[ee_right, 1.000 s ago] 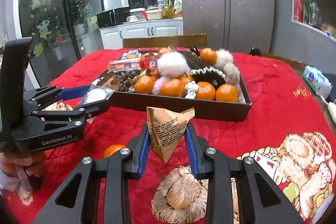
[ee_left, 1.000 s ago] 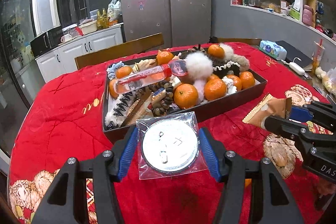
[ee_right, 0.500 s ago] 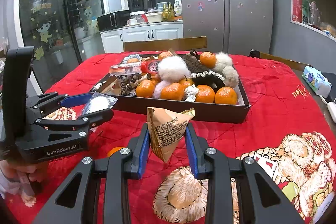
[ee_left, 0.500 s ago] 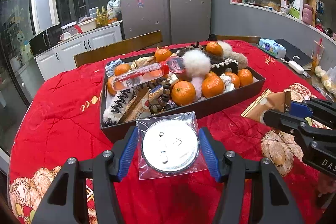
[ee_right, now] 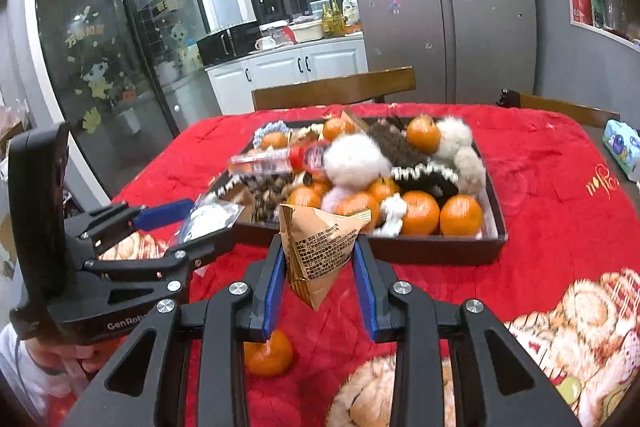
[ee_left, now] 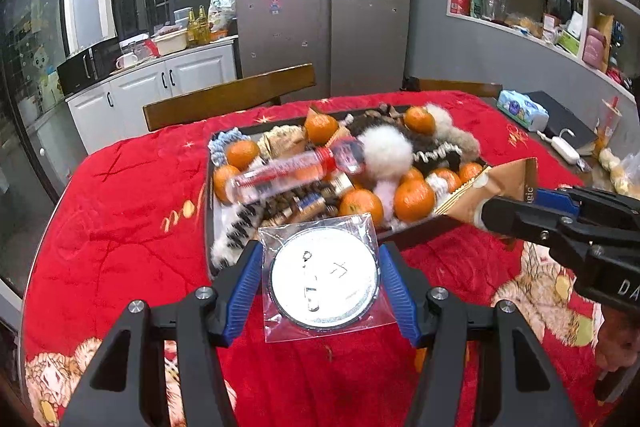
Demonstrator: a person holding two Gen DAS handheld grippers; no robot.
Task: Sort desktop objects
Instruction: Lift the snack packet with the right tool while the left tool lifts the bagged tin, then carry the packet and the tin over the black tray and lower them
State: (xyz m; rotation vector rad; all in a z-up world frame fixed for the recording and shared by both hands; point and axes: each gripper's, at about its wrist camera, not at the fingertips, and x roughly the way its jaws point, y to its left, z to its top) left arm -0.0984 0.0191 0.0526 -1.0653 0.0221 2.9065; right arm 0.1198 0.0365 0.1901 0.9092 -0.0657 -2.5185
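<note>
A dark tray point(ee_left: 424, 231) point(ee_right: 497, 211) on the red tablecloth holds several oranges, a clear bottle point(ee_left: 280, 174) with a red band, white pompoms, hair ties and snacks. My left gripper point(ee_left: 320, 275) is shut on a clear plastic bag with a round silver-white disc point(ee_left: 323, 277), held above the cloth just before the tray's near edge. My right gripper point(ee_right: 318, 265) is shut on a brown pyramid-shaped snack packet point(ee_right: 316, 251), also in front of the tray. Each gripper shows in the other's view: the right gripper point(ee_left: 496, 205) and the left gripper point(ee_right: 208, 227).
One loose orange point(ee_right: 269, 353) lies on the cloth under the right gripper. Wooden chairs point(ee_left: 228, 95) stand behind the table. A tissue pack point(ee_left: 522, 109), a dark notebook and a white charger point(ee_left: 562, 147) lie at the far right. A person's hand point(ee_right: 60, 355) holds the left gripper.
Both grippers have risen and moved toward the tray with their loads still held. The tray sits lower and closer in both views.
</note>
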